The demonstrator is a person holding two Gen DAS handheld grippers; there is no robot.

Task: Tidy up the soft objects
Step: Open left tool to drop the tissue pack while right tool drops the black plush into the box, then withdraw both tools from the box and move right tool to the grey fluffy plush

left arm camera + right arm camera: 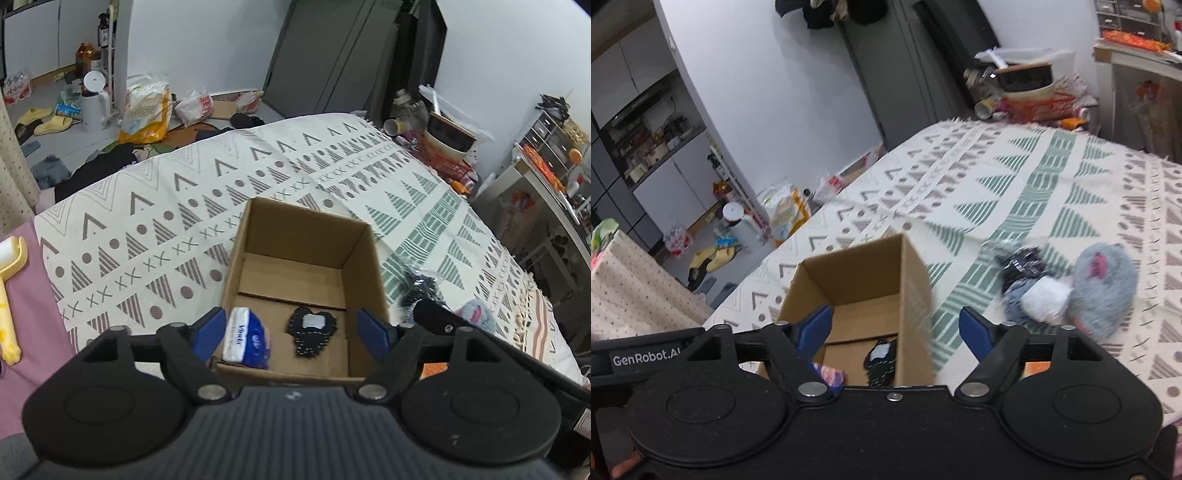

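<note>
Inside the open brown cardboard box (295, 266), your left gripper (291, 328) hovers spread and empty over a blue-and-white tissue pack (245, 338) and a black beaded patch (312, 330); your right gripper (895, 330), also spread, hides most of both. Right of it lies a blurred pile: fluffy grey plush (1102, 288), white bundle (1047, 297), black sequinned cloth (1023, 264)

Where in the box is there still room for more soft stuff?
The back half of the cardboard box is bare. The near end is crowded by the tissue pack and black patch. More soft toys lie right of it.
</note>
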